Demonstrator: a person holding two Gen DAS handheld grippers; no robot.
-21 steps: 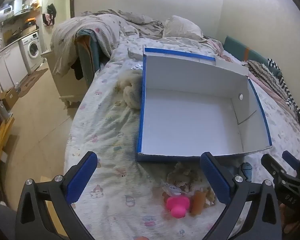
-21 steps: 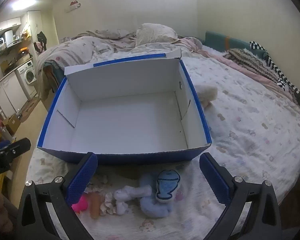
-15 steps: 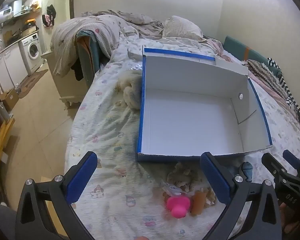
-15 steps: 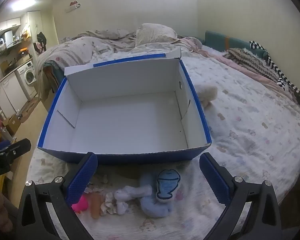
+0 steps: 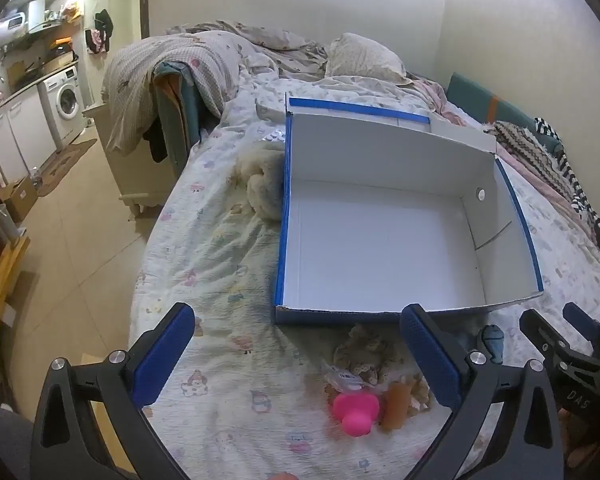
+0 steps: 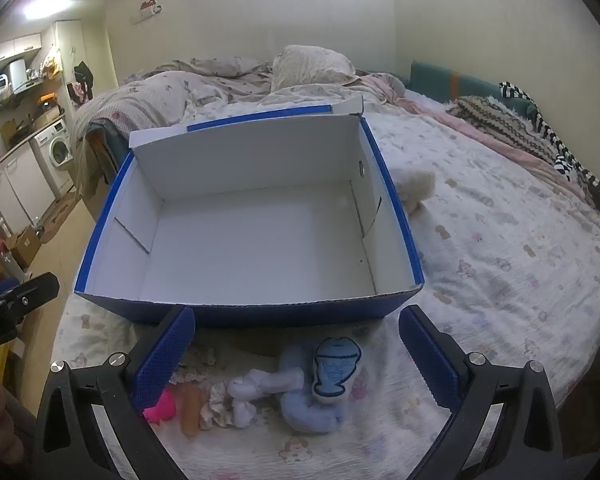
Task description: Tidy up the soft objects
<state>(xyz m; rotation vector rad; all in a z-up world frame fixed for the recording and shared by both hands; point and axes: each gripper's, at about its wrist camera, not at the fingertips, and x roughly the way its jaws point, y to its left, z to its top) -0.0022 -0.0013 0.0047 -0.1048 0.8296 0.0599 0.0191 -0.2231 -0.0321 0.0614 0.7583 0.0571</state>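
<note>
An empty blue box with white inside (image 5: 384, 240) (image 6: 256, 240) stands on the bed. In front of it lie small soft items: a pink toy (image 5: 356, 410) (image 6: 162, 406), an orange piece (image 5: 396, 404) (image 6: 191, 408), a frilly scrunchie (image 5: 364, 354) (image 6: 218, 402), a white knotted piece (image 6: 260, 386) and a light blue plush (image 6: 320, 384) (image 5: 493, 340). A cream fluffy plush (image 5: 264, 188) lies left of the box; another (image 6: 414, 186) lies right of it. My left gripper (image 5: 296, 360) and right gripper (image 6: 296, 356) are open and empty above the items.
The bed's rounded edge (image 5: 140, 280) drops to the floor at the left. A pile of bedding and a pillow (image 6: 312, 68) lie behind the box. Striped and knitted fabrics (image 6: 540, 136) lie along the right wall. A washing machine (image 5: 66, 102) stands far left.
</note>
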